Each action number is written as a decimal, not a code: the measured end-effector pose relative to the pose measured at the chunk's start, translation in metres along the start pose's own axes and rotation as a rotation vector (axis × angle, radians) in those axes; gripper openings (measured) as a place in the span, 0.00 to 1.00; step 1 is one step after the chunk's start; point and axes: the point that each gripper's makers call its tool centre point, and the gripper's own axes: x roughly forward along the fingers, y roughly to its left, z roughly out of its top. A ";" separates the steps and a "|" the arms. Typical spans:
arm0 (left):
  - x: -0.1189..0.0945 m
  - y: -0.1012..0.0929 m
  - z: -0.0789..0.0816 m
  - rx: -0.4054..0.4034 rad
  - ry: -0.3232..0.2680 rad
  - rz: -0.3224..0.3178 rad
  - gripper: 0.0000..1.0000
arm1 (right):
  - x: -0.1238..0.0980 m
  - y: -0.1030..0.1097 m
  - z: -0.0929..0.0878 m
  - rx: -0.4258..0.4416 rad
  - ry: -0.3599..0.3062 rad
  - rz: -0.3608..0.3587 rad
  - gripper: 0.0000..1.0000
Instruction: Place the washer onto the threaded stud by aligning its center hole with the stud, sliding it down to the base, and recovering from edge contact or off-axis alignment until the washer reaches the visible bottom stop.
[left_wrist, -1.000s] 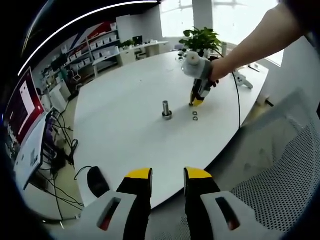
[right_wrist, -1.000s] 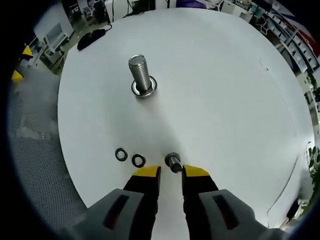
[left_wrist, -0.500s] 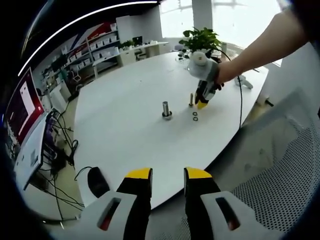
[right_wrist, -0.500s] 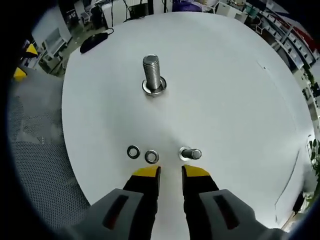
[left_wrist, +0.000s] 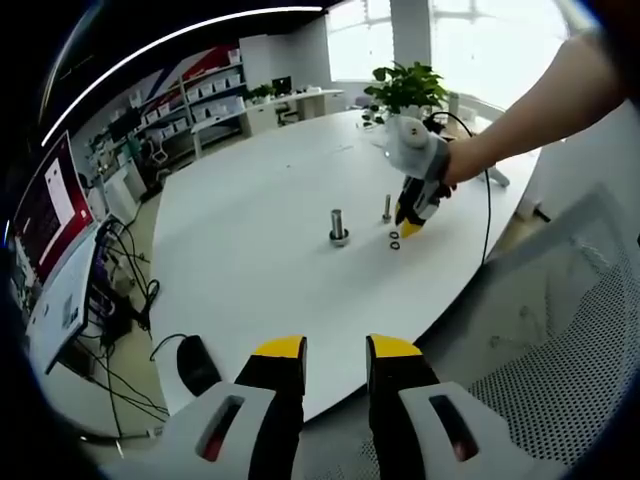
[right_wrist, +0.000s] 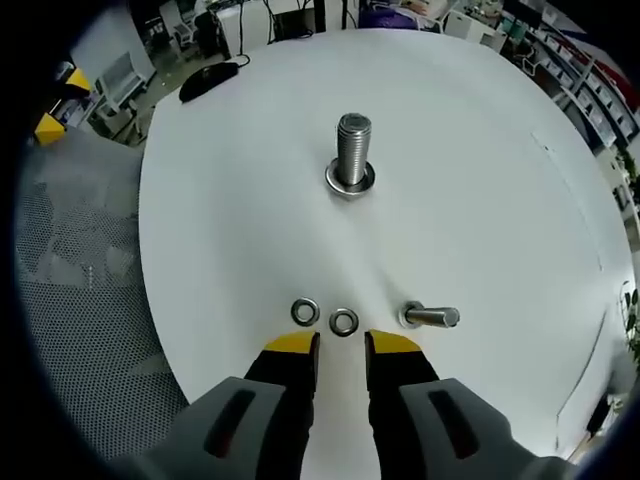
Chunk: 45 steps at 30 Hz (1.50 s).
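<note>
Now our right gripper (right_wrist: 341, 342), jaws slightly apart and empty, has drawn back from the small bolt (right_wrist: 432, 317), which stands just beyond its right tip. Closest ahead lie two washers (right_wrist: 343, 322), side by side; we judge pickup comes next. Farther on rises the threaded stud (right_wrist: 352, 148). Our left gripper (left_wrist: 334, 348) hangs apart, unused. No writing is readable.

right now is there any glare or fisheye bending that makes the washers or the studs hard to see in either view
Left gripper view: bright windows wash out the top, the table edge bows strongly, and the washers are tiny specks beside the right hand-held gripper. Right gripper view: even, soft light, faint shadows, both washers and the large stud sharp; the table rim curves from distortion.
</note>
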 end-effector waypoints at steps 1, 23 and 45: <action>0.000 0.000 -0.001 0.002 0.005 0.001 0.21 | 0.000 -0.001 0.000 -0.006 0.001 -0.010 0.21; 0.000 -0.001 -0.001 0.002 0.002 -0.004 0.21 | -0.003 0.014 -0.002 0.023 0.030 0.014 0.19; 0.001 0.001 0.000 -0.013 0.000 -0.004 0.20 | -0.002 0.014 0.002 -0.126 0.181 0.049 0.17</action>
